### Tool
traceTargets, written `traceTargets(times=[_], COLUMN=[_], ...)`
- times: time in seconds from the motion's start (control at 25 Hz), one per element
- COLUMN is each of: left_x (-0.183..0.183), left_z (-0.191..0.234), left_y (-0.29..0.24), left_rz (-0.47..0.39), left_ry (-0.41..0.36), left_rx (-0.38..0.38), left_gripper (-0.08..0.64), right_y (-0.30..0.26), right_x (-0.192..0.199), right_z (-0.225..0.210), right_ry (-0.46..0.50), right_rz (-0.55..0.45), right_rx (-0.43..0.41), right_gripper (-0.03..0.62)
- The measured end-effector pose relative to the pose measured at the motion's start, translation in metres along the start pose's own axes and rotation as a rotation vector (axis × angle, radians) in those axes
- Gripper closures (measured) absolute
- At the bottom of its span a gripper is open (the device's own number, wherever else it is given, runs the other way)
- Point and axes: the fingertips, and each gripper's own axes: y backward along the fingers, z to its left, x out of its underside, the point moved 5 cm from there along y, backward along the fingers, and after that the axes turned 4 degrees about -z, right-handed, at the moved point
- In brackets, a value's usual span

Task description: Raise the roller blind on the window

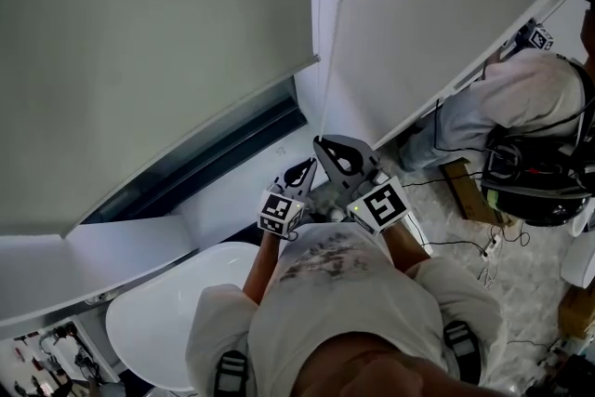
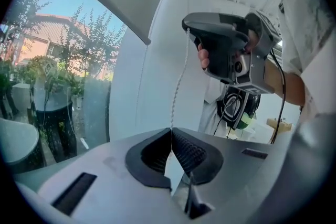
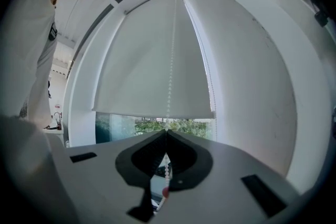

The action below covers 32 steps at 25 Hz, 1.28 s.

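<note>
The pale roller blind (image 1: 158,60) covers most of the window, and a dark strip of glass (image 1: 218,153) shows below its bottom rail. In the right gripper view the blind (image 3: 152,76) hangs ahead, with trees visible under it. A white bead chain (image 1: 337,23) drops along the frame to both grippers. My right gripper (image 1: 337,153) is shut on the chain, which passes between its jaws (image 3: 167,131). Just below and to the left, my left gripper (image 1: 305,170) is shut on the same chain (image 2: 178,81). From the left gripper view, the right gripper (image 2: 188,26) sits higher on the chain.
A white rounded tub (image 1: 177,311) lies below the sill at the lower left. To the right another person in a white shirt (image 1: 521,98) bends over, with a black backpack (image 1: 535,186) and cables (image 1: 465,246) on the floor. A white wall panel (image 1: 446,5) stands right of the chain.
</note>
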Motion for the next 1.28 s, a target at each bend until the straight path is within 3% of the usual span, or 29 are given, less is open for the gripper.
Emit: traceTargets(times=[0.2, 0.36, 0.6, 1.12, 1.28], left_x=[-0.076, -0.148, -0.232, -0.336, -0.342], left_z=[-0.002, -0.006, -0.027, -0.049, -0.057], left_y=[0.024, 0.035, 0.044, 0.028, 0.013], left_rz=[-0.11, -0.21, -0.324, -0.374, -0.375], left_ry=[0.033, -0.047, -0.125, -0.22, -0.23], left_rx=[0.02, 0.038, 0.134, 0.158, 0.137], left_gripper=[0.516, 0.499, 0.48, 0.483, 0.542], right_y=[0.0, -0.001, -0.003, -0.003, 0.004], right_x=[-0.003, -0.001, -0.004, -0.003, 0.0], right_z=[-0.003, -0.003, -0.004, -0.004, -0.012], right_ry=[-0.001, -0.005, -0.004, -0.005, -0.004], right_rz=[-0.029, -0.02, -0.033, -0.034, -0.038], right_rx=[0.004, -0.007, -0.016, -0.018, -0.015], right_gripper=[0.531, 0.531, 0.531, 0.531, 0.531])
